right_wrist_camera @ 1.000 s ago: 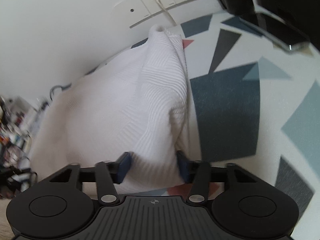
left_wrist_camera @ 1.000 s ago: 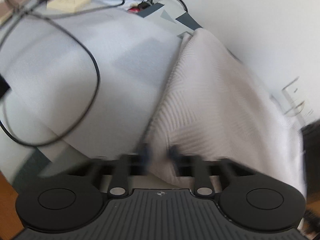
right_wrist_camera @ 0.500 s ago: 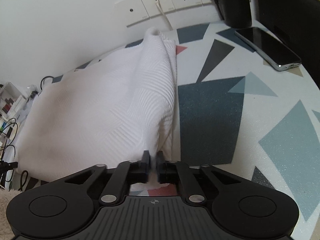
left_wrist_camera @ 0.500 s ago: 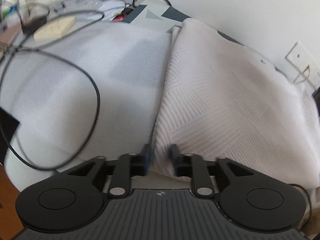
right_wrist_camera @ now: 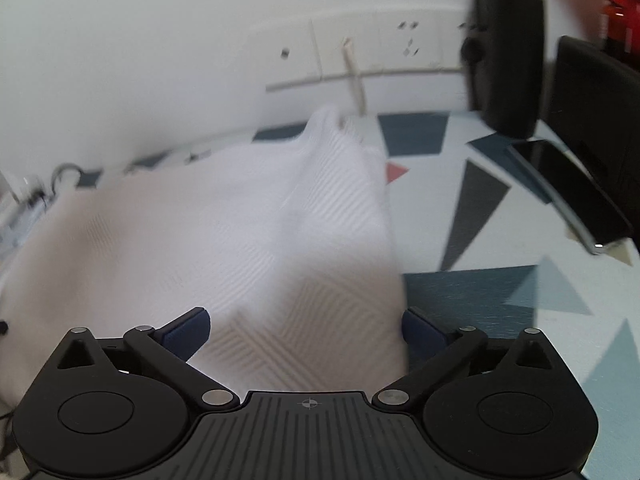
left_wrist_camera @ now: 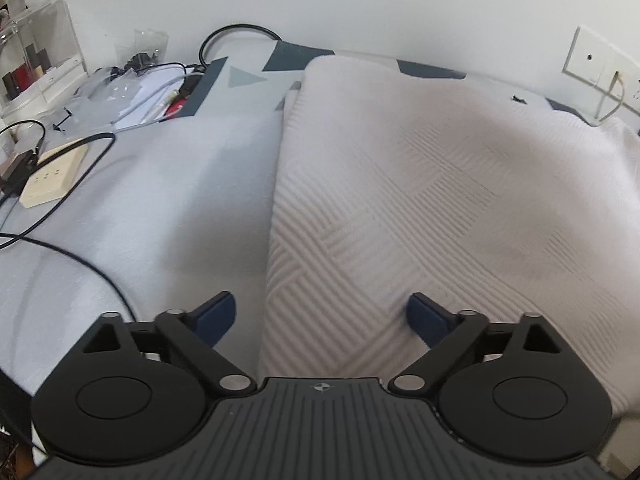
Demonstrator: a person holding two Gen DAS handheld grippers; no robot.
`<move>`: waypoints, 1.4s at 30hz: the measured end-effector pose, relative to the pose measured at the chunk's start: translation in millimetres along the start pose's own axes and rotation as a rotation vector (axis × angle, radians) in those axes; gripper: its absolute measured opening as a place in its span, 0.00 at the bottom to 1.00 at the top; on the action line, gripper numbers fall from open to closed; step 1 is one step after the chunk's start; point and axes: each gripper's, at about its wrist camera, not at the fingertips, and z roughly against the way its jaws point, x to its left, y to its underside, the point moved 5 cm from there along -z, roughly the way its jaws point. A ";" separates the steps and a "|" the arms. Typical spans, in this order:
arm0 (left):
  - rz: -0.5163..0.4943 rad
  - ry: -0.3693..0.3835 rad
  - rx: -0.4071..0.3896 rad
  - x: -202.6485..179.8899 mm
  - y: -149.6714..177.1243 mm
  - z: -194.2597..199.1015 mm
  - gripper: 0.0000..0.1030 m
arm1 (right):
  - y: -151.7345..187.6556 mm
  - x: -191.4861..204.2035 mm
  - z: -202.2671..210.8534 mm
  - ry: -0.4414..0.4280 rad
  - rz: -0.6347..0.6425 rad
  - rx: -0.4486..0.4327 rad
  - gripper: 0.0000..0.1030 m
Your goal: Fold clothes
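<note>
Both grippers released since earlier: left gripper (left_wrist_camera: 322, 316), right gripper (right_wrist_camera: 306, 330) spread wide; white garment (left_wrist_camera: 420, 200) between jaws.

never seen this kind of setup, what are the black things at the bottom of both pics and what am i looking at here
Those black parts are two hand-held grippers, one in each of a person's hands; no robot arm is involved. Each carries a fisheye camera looking forward along its two blue-tipped fingers, so each picture is that gripper's own view. The left gripper and the right gripper both stand wide open and hold nothing. Between them lies a white textured garment, partly folded, on a table cover with blue and grey triangles. Left of it are a cream power strip and black cables; on the right, a phone and a dark bottle by the wall sockets.
</note>
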 end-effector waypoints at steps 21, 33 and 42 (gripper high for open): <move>0.044 0.011 -0.217 -5.8 25.6 -8.6 1.00 | 33.6 17.3 -23.5 0.172 0.027 -0.096 0.99; 0.028 0.018 -0.235 -4.6 27.6 -7.1 1.00 | 35.1 18.2 -23.7 0.173 0.029 -0.103 0.99; 0.036 0.006 -0.226 -5.7 27.2 -8.5 1.00 | 34.3 17.7 -24.5 0.175 0.022 -0.094 0.99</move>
